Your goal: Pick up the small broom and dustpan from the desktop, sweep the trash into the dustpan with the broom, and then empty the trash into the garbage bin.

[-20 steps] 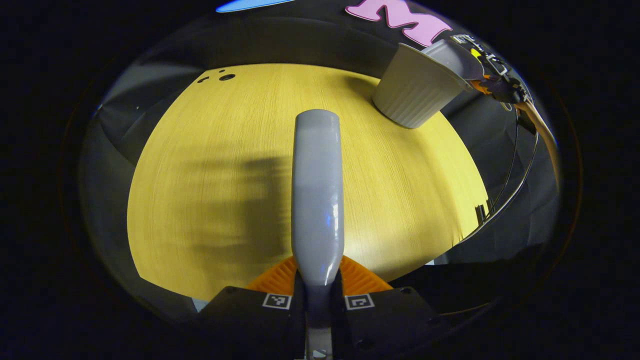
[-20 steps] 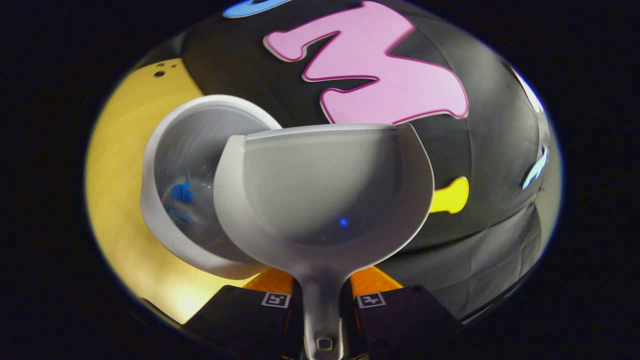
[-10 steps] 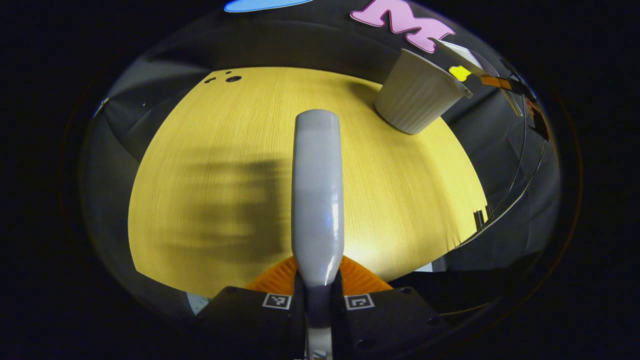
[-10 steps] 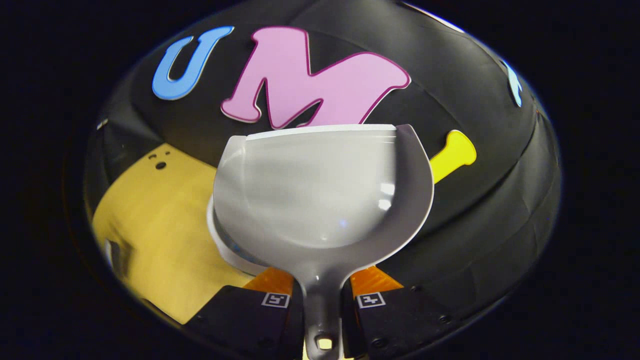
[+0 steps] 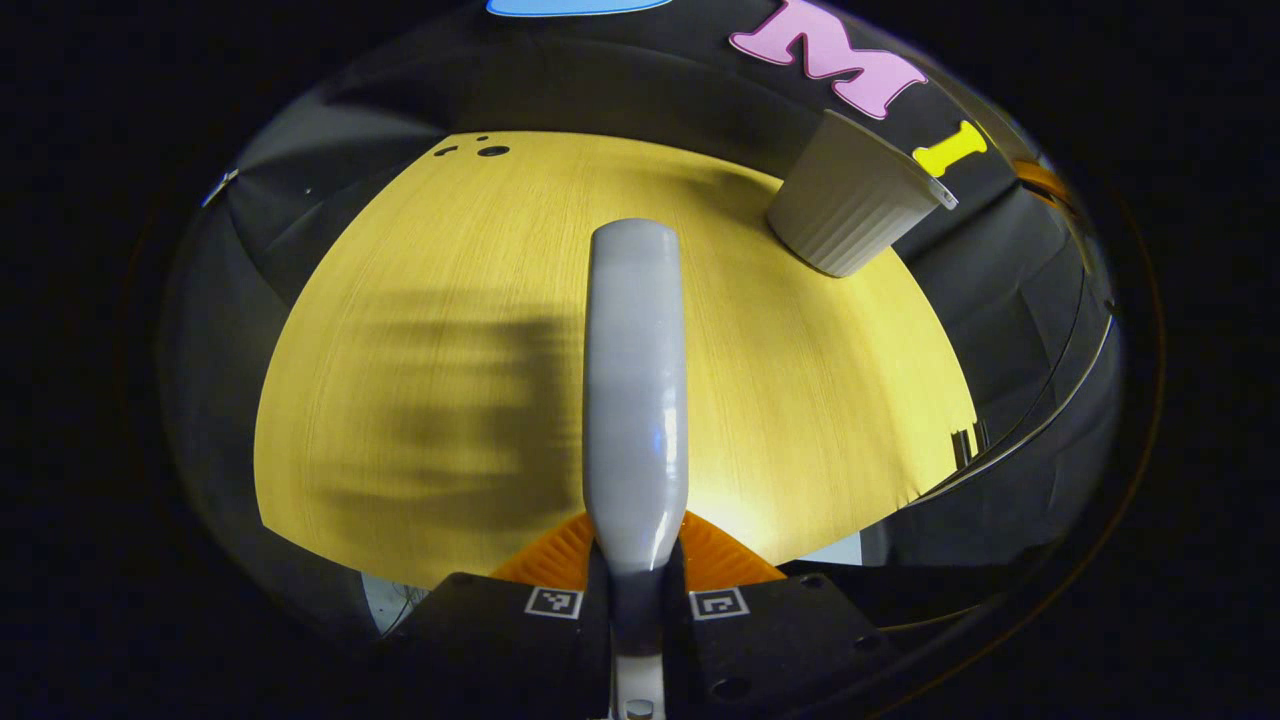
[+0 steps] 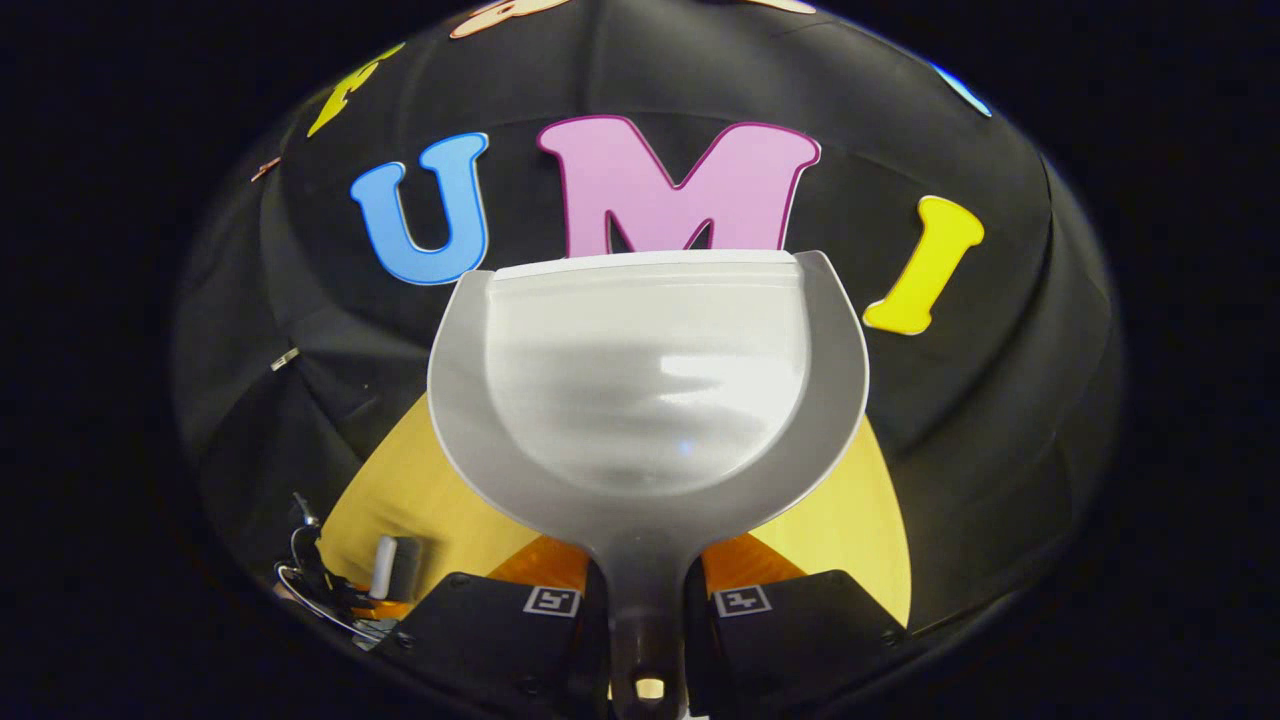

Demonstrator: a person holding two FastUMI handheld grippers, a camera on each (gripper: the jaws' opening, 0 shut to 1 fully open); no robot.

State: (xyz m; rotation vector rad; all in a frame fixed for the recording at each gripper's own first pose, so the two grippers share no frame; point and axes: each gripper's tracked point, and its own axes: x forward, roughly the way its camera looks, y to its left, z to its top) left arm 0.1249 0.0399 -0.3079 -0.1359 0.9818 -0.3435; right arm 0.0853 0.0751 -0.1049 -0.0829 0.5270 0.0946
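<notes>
Yellow wood-grain desktop [image 5: 450, 330], black cloth wall behind. Left gripper [image 5: 636, 590] has both fingers clamped on the grey broom handle [image 5: 635, 390], which runs straight ahead over the desktop. White ribbed garbage bin [image 5: 850, 205] stands at the far right edge. Right gripper [image 6: 646, 600] pinches the dustpan [image 6: 648, 385] handle, pan raised facing the wall, nothing visible inside.

In the left gripper view, the broom [image 5: 635, 390] runs up the frame's centre from between the left gripper [image 5: 636, 600] fingers at the bottom, above the desktop [image 5: 420, 300]. The garbage bin [image 5: 855, 200] stands on the desktop at upper right, near its far edge. In the right gripper view, the dustpan [image 6: 645, 390] fills the centre, its handle between the right gripper [image 6: 645, 610] fingers, the desktop below and behind it.
</notes>
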